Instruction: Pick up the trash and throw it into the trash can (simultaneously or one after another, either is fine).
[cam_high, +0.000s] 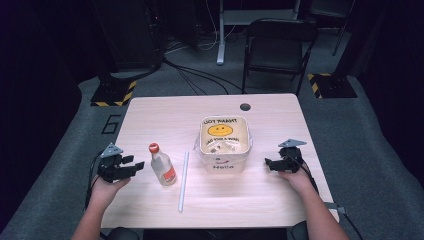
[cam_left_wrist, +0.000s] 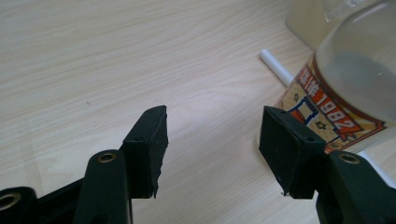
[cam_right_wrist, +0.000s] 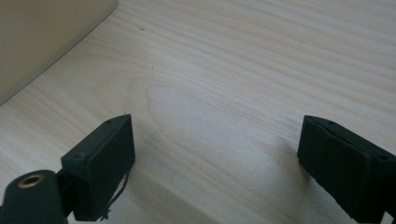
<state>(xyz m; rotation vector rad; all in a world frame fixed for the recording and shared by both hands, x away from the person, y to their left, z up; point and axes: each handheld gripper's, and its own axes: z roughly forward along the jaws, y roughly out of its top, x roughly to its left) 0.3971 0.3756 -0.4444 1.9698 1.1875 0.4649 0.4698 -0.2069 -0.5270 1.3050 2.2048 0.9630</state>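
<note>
In the high view, the person's forearms are coming in nearest the camera. The left gripper is sitting low on the table, pointing at a small bottle with a red cap, probably lining up to take it. A white straw is lying between the bottle and a tub with a smiley face. The right gripper is waiting just right of the tub.

In the left gripper view, the jaws are standing apart, holding nothing, with the bottle just beside the right-hand jaw and the straw lying behind it.

In the right gripper view, the jaws are gaping wide over bare wood, the tub off at the upper left.
</note>
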